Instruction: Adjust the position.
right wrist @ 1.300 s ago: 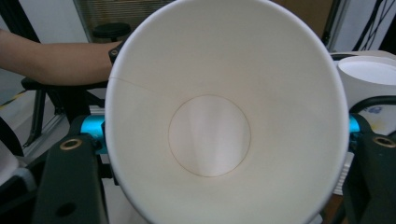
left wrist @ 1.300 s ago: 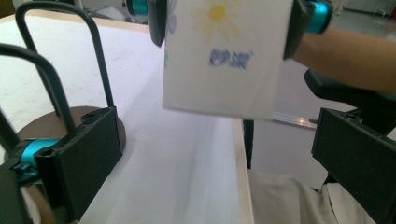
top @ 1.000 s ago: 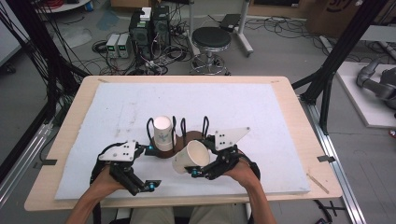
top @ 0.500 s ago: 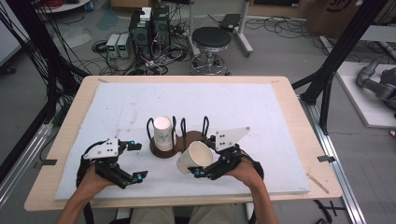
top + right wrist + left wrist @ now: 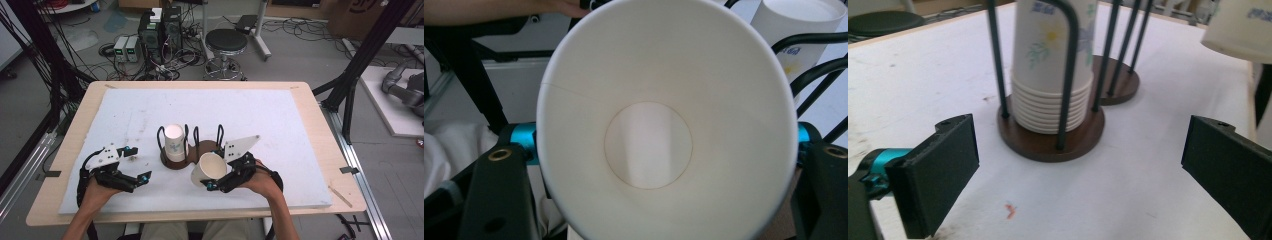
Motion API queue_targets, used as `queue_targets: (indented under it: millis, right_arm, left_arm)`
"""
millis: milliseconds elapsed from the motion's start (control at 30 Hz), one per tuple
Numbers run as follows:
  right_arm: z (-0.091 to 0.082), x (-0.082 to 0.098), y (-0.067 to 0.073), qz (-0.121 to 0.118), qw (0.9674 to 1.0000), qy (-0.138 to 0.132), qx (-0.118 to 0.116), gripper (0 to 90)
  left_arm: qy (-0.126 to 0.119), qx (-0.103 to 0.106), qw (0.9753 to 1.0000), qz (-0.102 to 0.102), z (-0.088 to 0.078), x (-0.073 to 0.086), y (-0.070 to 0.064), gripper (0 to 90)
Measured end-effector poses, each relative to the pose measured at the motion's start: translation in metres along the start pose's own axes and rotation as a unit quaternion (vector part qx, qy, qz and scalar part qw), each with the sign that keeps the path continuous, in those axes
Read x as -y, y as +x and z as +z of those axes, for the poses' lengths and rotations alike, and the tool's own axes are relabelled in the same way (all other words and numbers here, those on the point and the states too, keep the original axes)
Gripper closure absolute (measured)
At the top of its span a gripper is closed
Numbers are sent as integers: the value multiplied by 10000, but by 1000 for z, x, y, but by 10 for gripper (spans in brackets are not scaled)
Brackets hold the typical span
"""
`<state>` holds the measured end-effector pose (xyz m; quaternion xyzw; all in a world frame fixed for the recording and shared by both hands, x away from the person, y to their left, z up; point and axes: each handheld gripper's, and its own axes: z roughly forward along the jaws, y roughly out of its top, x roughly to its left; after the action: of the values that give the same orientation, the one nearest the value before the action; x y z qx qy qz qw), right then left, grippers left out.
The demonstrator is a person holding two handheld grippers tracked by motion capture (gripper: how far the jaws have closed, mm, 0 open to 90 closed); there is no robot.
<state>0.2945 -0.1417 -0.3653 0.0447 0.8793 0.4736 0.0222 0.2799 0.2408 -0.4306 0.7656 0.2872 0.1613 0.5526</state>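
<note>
While the left gripper [image 5: 134, 164] hovers low over the white mat [image 5: 280, 120] at the left, its jaws stand wide apart with nothing between them; in the left gripper view they frame bare mat just short of the cup holder [image 5: 1045, 142]; that holder is a dark round wooden base with black wire uprights, and it carries a stack of paper cups [image 5: 174, 141] standing upside down, nested rim on rim, printed with small flowers; a second, matching base [image 5: 1120, 86] adjoins it on the far side; to the right, the right gripper [image 5: 216, 181] is clamped across a single white paper cup [image 5: 209, 169], held tilted just beside the holder, clear of the mat; in the right gripper view the cup's open mouth faces the camera.
</note>
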Motion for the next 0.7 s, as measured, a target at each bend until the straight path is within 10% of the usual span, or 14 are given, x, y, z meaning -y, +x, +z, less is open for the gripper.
queue_targets:
  millis: [467, 700]
  right_arm:
    - [11, -10, -1, -98, 9966, 815, 123, 288]
    - [13, -12, -1, -100, 9955, 928, 130, 288]
  left_arm:
    - [-55, -842, 9960, -285, -1, 14, 8, 18]
    - [-65, -913, 9952, -357, -1, 20, 11, 18]
